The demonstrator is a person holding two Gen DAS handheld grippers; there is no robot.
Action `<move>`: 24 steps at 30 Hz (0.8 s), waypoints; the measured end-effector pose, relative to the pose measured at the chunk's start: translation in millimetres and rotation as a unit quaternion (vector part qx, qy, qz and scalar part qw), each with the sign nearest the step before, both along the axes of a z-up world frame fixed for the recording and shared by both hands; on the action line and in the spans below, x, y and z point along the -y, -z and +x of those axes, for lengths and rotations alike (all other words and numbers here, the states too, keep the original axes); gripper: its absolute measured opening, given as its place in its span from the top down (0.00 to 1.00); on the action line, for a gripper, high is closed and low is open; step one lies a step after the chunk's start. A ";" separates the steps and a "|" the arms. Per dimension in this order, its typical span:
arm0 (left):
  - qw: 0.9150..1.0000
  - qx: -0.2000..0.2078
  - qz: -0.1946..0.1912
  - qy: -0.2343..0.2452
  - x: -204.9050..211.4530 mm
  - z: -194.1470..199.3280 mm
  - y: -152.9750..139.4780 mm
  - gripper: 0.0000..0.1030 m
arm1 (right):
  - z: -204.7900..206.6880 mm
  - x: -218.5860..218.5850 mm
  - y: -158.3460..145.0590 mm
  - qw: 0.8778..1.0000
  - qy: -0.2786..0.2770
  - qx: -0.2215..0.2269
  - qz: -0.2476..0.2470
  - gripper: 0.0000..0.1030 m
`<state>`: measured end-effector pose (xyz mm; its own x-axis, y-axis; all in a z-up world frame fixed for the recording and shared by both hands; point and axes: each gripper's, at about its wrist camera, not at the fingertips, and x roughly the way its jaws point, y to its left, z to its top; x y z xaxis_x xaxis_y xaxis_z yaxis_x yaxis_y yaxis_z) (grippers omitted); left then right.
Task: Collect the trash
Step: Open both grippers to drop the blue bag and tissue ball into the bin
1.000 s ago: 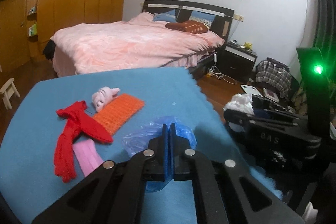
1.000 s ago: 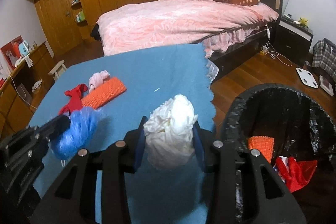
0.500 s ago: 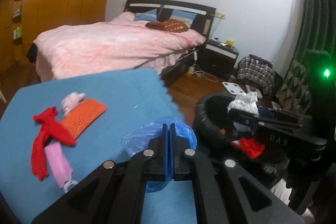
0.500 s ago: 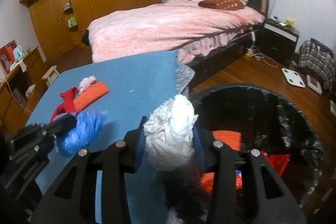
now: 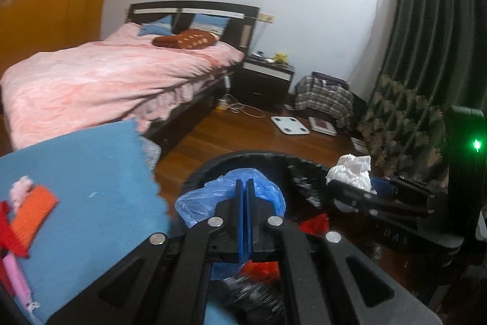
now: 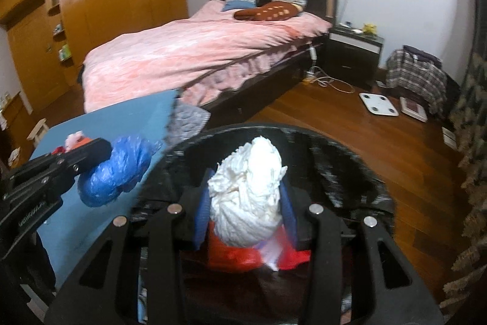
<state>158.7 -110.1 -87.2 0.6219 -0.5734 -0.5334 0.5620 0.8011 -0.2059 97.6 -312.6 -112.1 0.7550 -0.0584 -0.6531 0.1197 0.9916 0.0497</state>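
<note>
My left gripper (image 5: pixel 242 188) is shut on a crumpled blue plastic bag (image 5: pixel 197 203) and holds it at the near rim of the black-lined trash bin (image 5: pixel 243 157). The bag also shows in the right wrist view (image 6: pixel 121 172). My right gripper (image 6: pixel 246 197) is shut on a white crumpled paper wad (image 6: pixel 246 194), held above the bin (image 6: pixel 350 160). Red and orange trash (image 6: pixel 237 252) lies inside the bin. The wad also shows in the left wrist view (image 5: pixel 353 169).
A blue-covered table (image 5: pixel 91 172) at left holds an orange knit piece (image 5: pixel 33 212), a red cloth (image 5: pixel 7 233) and pink items (image 5: pixel 15 276). A pink bed (image 5: pixel 106 81), a nightstand (image 5: pixel 264 81), a white scale (image 5: pixel 289 125) and dark curtains (image 5: pixel 426 35) lie beyond.
Both grippers have swung right, from over the blue table to over the trash bin, each still holding its item.
</note>
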 end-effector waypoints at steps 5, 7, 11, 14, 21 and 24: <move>0.999 -0.031 -0.005 0.032 33.2 12.2 5.0 0.95 | -6.2 26.5 5.8 0.999 0.036 0.004 -0.007 0.37; 0.998 -0.051 -0.013 0.033 35.9 17.6 7.6 0.78 | -8.7 32.6 7.4 0.999 0.042 0.006 -0.007 0.35; 0.999 -0.050 -0.006 0.006 22.2 18.9 10.2 0.55 | -12.9 36.7 10.5 0.998 0.055 0.011 -0.011 0.15; 0.999 -0.045 0.005 -0.023 3.1 19.1 11.8 0.41 | -13.4 34.3 13.3 0.998 0.054 0.009 -0.006 0.10; 0.994 -0.033 0.036 -0.102 -60.6 10.3 10.1 0.10 | -4.4 6.2 11.8 0.999 0.032 0.001 0.011 0.06; 0.987 -0.035 0.049 -0.148 -94.6 4.9 13.4 0.06 | 6.5 -19.4 11.4 1.000 0.006 -0.008 0.012 0.06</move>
<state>163.6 -15.4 -100.6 0.7134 -0.3154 -0.6257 0.2874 0.9461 -0.1492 104.2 -293.3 -123.5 0.7441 -0.0511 -0.6661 0.1316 0.9887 0.0712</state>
